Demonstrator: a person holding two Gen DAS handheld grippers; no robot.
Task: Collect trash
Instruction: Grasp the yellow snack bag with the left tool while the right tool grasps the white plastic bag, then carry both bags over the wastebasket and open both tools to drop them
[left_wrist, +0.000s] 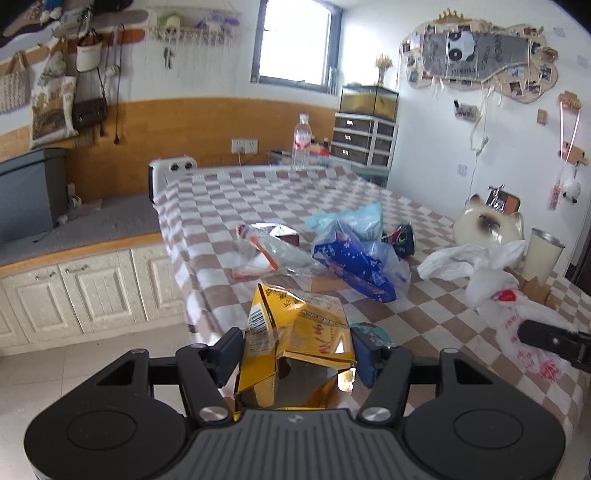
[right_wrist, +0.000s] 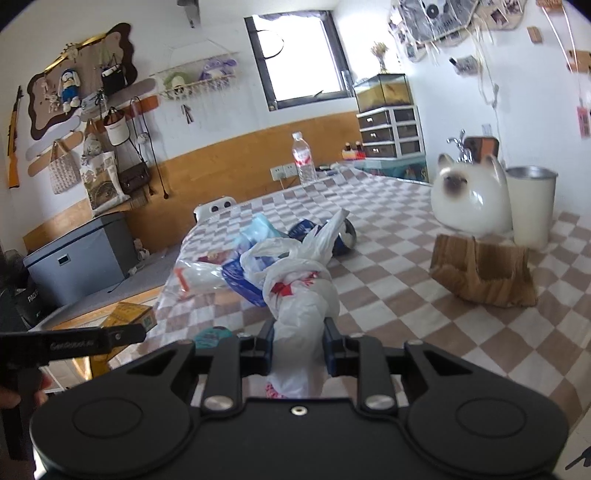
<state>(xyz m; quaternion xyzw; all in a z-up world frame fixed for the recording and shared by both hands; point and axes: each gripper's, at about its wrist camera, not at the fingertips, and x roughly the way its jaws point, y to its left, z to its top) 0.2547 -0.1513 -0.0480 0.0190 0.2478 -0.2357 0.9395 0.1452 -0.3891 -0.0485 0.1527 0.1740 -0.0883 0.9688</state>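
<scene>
**Both tongs gripping trash at the desk edge**

My left tongs (left_wrist: 293, 360) are clamped on a yellow packet (left_wrist: 295, 332), held up off the near desk edge. My right tongs (right_wrist: 299, 349) are pinched tight on a white bag (right_wrist: 299, 295) with red print. Beyond lie a clear wrapper (left_wrist: 266, 254), a blue bag (left_wrist: 354, 266) and a crushed can (left_wrist: 400, 238). The checked desk (left_wrist: 258, 195) also carries a bottle (left_wrist: 302, 142), cat figure (right_wrist: 467, 199) and cup (right_wrist: 530, 205).

Checkered table (left_wrist: 369, 199) with wrappers (left_wrist: 351, 254), bottle (left_wrist: 302, 142)
</scene>
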